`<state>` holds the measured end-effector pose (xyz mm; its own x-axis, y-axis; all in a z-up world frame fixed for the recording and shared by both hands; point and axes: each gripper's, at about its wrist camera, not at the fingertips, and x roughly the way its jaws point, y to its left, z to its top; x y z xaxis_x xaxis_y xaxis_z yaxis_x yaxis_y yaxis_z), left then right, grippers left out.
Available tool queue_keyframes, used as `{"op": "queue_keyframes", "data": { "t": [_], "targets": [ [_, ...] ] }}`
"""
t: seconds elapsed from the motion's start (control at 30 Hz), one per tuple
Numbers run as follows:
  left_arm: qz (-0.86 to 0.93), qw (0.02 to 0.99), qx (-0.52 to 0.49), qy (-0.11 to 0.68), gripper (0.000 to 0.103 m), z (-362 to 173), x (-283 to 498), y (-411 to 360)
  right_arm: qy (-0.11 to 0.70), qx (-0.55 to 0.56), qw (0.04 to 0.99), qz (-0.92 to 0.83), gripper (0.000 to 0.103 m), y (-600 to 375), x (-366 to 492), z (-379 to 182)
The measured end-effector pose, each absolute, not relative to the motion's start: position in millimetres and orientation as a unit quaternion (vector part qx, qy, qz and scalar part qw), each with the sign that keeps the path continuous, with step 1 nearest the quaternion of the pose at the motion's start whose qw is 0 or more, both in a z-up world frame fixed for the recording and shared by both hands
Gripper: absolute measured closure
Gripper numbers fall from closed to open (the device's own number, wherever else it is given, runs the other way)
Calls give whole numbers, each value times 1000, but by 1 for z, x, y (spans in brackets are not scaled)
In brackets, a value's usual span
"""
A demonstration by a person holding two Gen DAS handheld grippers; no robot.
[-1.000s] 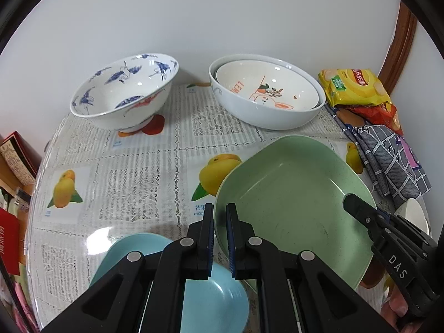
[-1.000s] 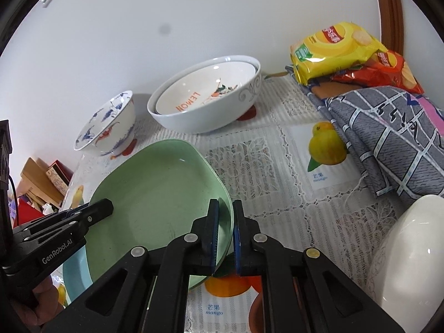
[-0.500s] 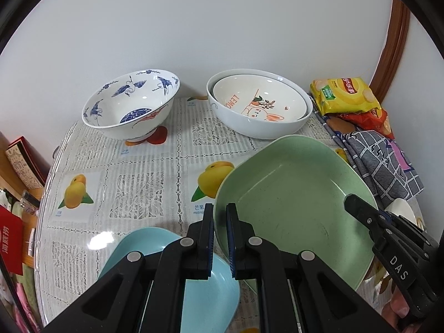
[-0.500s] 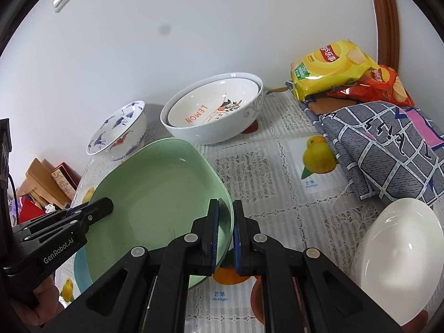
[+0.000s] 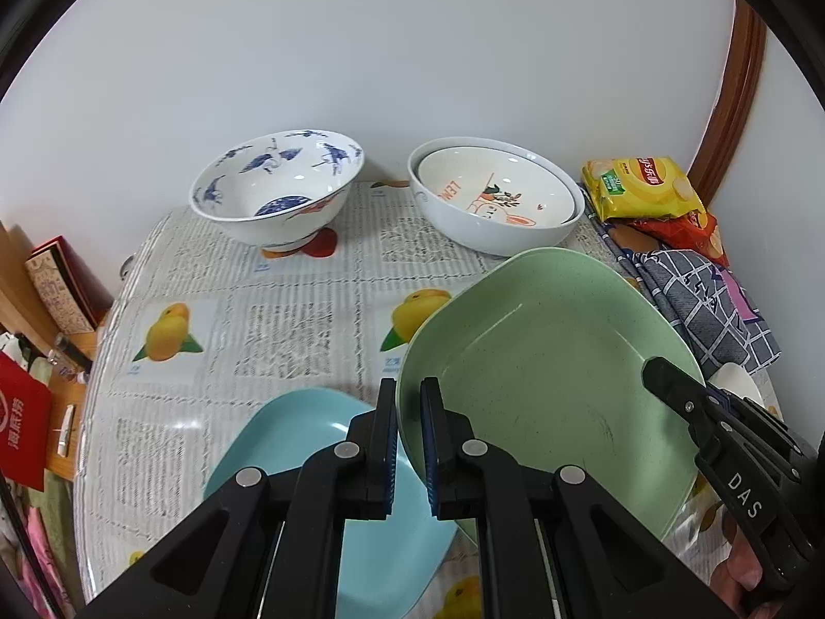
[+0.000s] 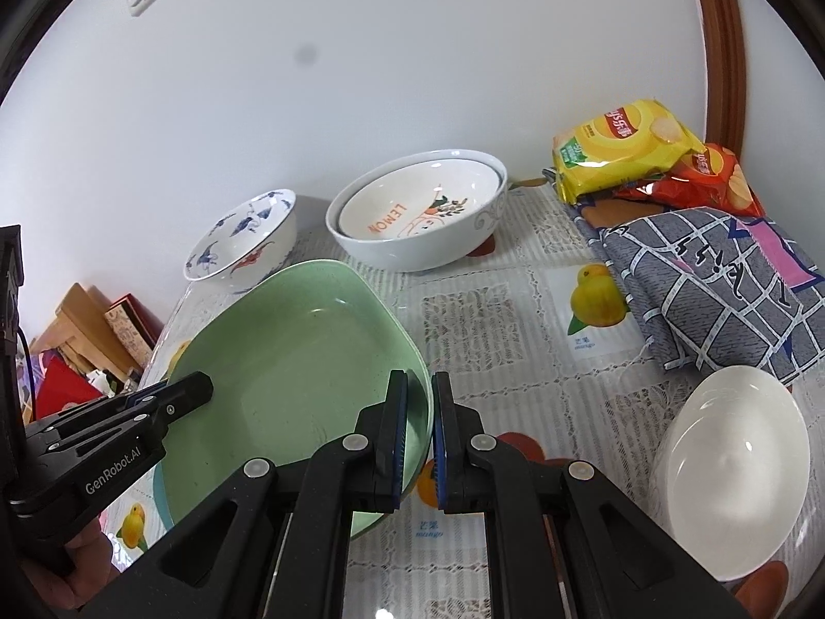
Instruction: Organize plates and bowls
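Observation:
Both grippers hold a green plate [image 5: 541, 356] above the table. My left gripper [image 5: 408, 397] is shut on its left rim. My right gripper [image 6: 417, 392] is shut on its right rim [image 6: 417, 361]. A blue plate [image 5: 309, 438] lies on the table below, partly under the green one; its edge shows in the right wrist view [image 6: 162, 505]. A blue-and-white bowl [image 5: 278, 185] and two nested white bowls [image 5: 495, 201] stand at the back. A white plate [image 6: 732, 469] lies at the front right.
Yellow and red chip bags [image 6: 624, 149] and a grey checked cloth [image 6: 711, 289] lie at the back right. Boxes and clutter [image 5: 46, 289] sit off the table's left edge. The wall runs behind the bowls.
Both grippers have risen and drawn back with the green plate. The bowls look farther away, and more of the blue plate and the white plate shows.

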<state>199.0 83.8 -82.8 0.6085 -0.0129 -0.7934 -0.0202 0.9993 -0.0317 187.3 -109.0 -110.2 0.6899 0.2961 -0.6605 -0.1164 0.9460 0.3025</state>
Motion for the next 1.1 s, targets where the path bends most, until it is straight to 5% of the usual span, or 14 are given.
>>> {"op": "queue_keyframes", "data": {
  "t": [1.1],
  "targets": [
    [85,889,-44,447,93,-94,142,159,369,108,902,197,95,-34,161,-119]
  ]
}}
